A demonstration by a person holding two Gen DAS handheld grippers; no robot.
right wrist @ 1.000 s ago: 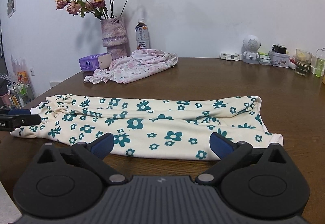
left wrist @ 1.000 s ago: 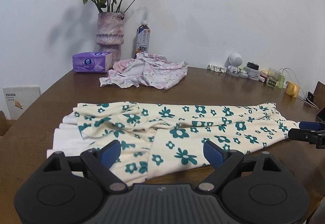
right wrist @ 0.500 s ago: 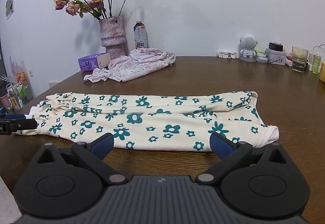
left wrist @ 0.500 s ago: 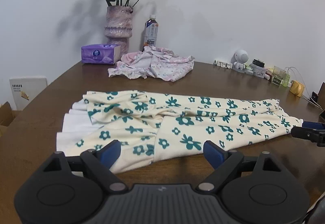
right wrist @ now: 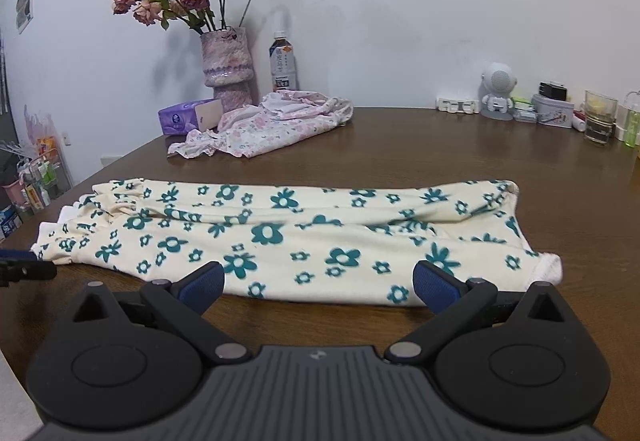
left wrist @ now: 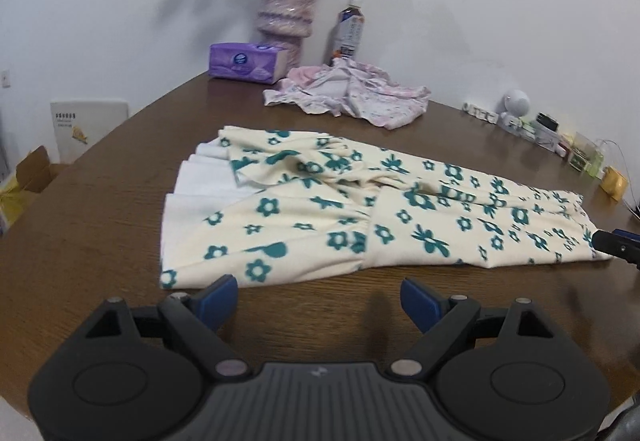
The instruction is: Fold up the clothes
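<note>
Left wrist view looks down across a broad brown wooden counter (left wrist: 100,209) that fills the middle of the frame, with a white wall behind. Across the centre lies the main thing to fold, a long cream garment with teal flowers (left wrist: 360,217), spread flat in a strip from centre left to the right edge; its white lining shows at the left end. In the right wrist view the same garment (right wrist: 280,237) runs nearly the full width of the frame, its near edge just ahead of the claw. Behind it, upper centre, a smaller pink floral garment (left wrist: 352,97) sits crumpled and unfolded. Beside that stand a purple vase of dried roses (left wrist: 286,7), a purple tissue pack (left wrist: 248,62) and a drink bottle (left wrist: 350,29). Small clutter lines the upper right edge, including a white robot figurine (right wrist: 498,89)

At the bottom of each frame sits a black claw with blue pads. The left claw (left wrist: 318,297) is released, jaws wide, hovering just short of the garment's near left corner and touching nothing. The right claw (right wrist: 316,283) is likewise released and empty, near the garment's right end; its tip also peeks in at the right edge of the left view

Likely risks: this cloth is layered, so a pinch may catch only the top layer and the fold would pull apart unevenly. Lifting one end faster than the other could skew the strip or drag it along the smooth counter, bunching the loose pleats at the left end
</note>
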